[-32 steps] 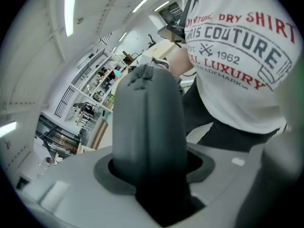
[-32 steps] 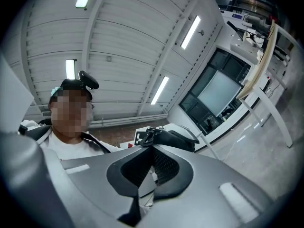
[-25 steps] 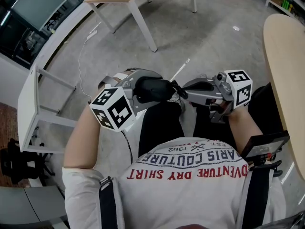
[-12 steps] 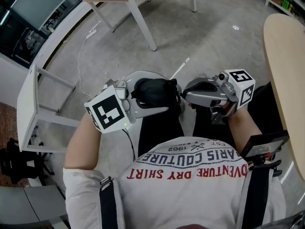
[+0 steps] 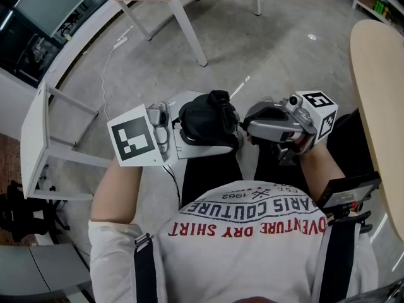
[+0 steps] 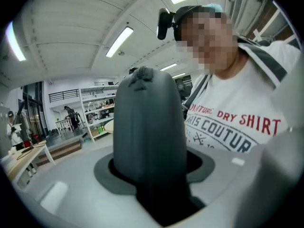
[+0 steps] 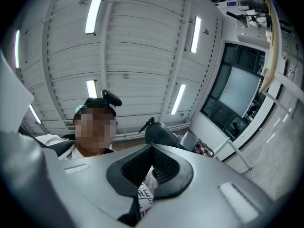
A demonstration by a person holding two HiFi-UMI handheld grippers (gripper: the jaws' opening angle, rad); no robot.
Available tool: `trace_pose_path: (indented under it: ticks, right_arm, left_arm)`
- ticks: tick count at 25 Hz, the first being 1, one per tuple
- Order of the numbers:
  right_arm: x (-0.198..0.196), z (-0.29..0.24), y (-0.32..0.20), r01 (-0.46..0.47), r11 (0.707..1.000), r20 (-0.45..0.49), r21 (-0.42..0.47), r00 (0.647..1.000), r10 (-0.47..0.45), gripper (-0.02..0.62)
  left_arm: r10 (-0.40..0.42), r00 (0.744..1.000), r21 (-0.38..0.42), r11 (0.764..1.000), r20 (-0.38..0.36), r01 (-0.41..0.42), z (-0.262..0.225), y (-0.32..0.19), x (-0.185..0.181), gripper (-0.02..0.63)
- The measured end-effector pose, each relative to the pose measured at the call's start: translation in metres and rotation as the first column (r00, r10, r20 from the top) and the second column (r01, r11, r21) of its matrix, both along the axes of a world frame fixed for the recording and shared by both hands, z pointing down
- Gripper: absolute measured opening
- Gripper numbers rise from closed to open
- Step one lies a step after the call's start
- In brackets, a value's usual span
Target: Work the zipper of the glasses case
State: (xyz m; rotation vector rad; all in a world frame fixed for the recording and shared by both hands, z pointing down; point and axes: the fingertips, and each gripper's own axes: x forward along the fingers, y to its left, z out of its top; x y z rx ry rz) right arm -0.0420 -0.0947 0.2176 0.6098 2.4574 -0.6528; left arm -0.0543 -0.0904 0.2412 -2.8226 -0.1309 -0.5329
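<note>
we are gripping the dark glasses case (image 5: 207,124) in the left gripper (image 5: 189,137), jaws clenched on its lower part, and the case is standing up out of them in the air over our lap, in front of the white shirt (image 5: 252,219). a small zipper pull (image 7: 145,125) is sticking out at the case's top end. the right gripper (image 5: 249,128) is hovering just beside the case, pads pressing together at the tips and holding nothing. the grey floor (image 5: 265,36) is lying below.
</note>
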Motion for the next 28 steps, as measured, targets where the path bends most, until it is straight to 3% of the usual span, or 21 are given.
trace_pose_path:
  ticks: [7,17,20,28]
  right_arm:
    - [0.001,-0.009,0.002,0.018,1.0,0.04,-0.001,0.999,-0.018,-0.005]
    - [0.0,-0.002,-0.002,0.006,1.0,0.038,-0.015,0.999,-0.005,-0.005]
    - [0.0,0.0,-0.004,-0.002,1.0,0.037,-0.022,0.999,0.003,-0.005]
    - [-0.002,0.009,-0.015,-0.034,0.997,0.021,-0.066,0.999,0.036,-0.004]
  left_arm:
    - [0.042,0.99,-0.121,0.991,-0.136,-0.059,-0.02,0.007,0.005,0.245]
    - [0.037,0.93,-0.225,0.966,-0.366,-0.127,-0.044,0.003,0.009,0.245]
    - [0.021,0.901,-0.256,0.956,-0.433,-0.145,-0.05,0.0,0.008,0.245]
    - [-0.07,0.793,-0.334,0.927,-0.605,-0.173,-0.063,-0.018,-0.002,0.245]
